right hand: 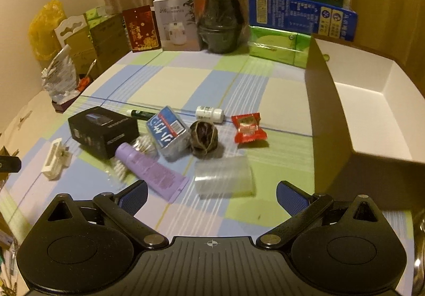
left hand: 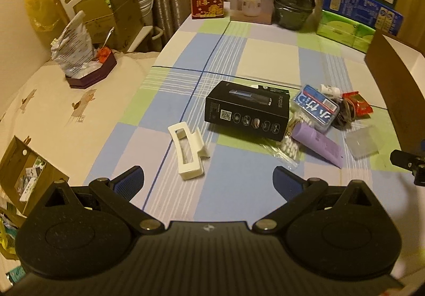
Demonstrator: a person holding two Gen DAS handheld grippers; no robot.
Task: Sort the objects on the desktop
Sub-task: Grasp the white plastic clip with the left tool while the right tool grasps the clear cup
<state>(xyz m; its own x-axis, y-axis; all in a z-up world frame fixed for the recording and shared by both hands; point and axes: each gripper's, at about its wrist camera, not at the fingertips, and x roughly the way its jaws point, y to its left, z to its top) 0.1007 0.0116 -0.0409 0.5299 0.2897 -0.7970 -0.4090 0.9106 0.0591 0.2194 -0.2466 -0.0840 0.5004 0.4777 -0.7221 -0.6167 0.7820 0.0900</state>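
Left tool (left hand: 208,179) spread apart, empty, hovering over checked bench (left hand: 265,56), just short of white hair clip (left hand: 189,153). Further right: black box (left hand: 247,110), lilac tube (left hand: 320,143) lying against it, blue pack (left hand: 317,107), clear plastic case (right hand: 224,176), red sachet (right hand: 248,127). Right tool (right hand: 211,197) likewise apart, empty, just short of clear case. Far right, open cardboard box (right hand: 366,99).

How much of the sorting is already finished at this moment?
Nothing looks sorted yet: the part of the open box in view is empty. Nothing is in hand; the left gripper and right gripper are open. The hair clip, black box, purple tube and red candy still lie on the table.
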